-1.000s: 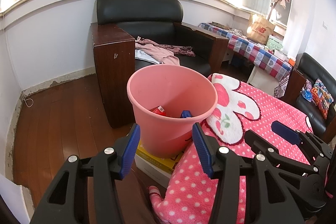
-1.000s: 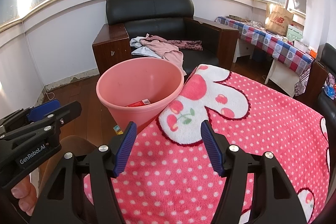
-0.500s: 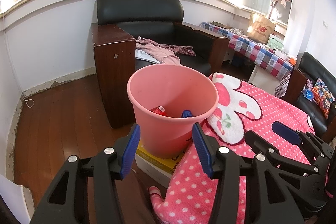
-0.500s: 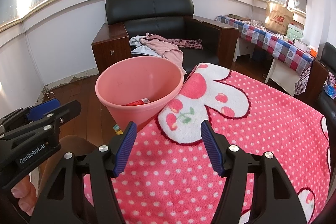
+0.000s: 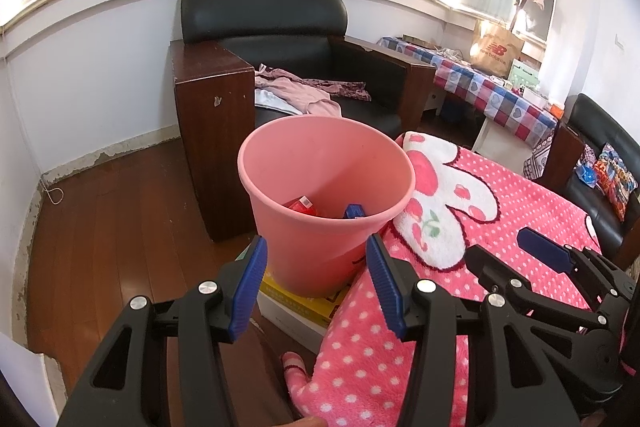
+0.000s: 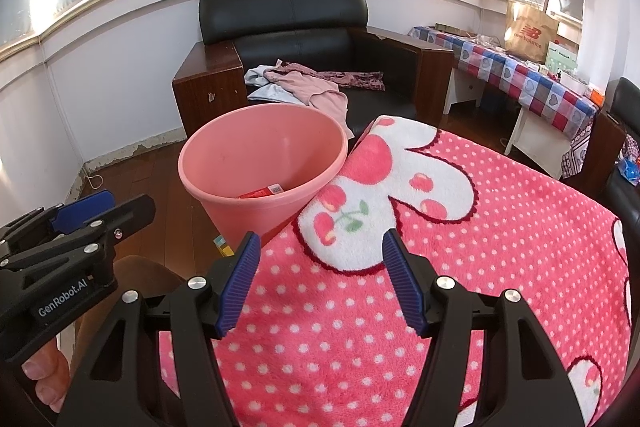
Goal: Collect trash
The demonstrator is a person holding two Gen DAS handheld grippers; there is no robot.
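Note:
A pink plastic bin point(image 5: 324, 187) stands on a yellow and white box point(image 5: 298, 305) beside the table; it also shows in the right wrist view point(image 6: 260, 163). Inside it lie a red packet point(image 5: 300, 205) and a blue piece point(image 5: 354, 211); the red packet also shows in the right wrist view point(image 6: 262, 191). My left gripper point(image 5: 316, 275) is open and empty, just in front of the bin. My right gripper point(image 6: 320, 275) is open and empty above the pink polka-dot blanket point(image 6: 460, 267). No loose trash shows on the blanket.
A black armchair point(image 5: 280, 67) with wooden sides holds pink clothes point(image 5: 300, 93) behind the bin. A checked-cloth table point(image 5: 480, 87) with a paper bag point(image 5: 496, 47) stands at the right. Another black sofa point(image 5: 604, 163) is at the far right. The floor is wooden point(image 5: 100, 227).
Both grippers have barely moved; the view has shifted very slightly. Both stay open and empty.

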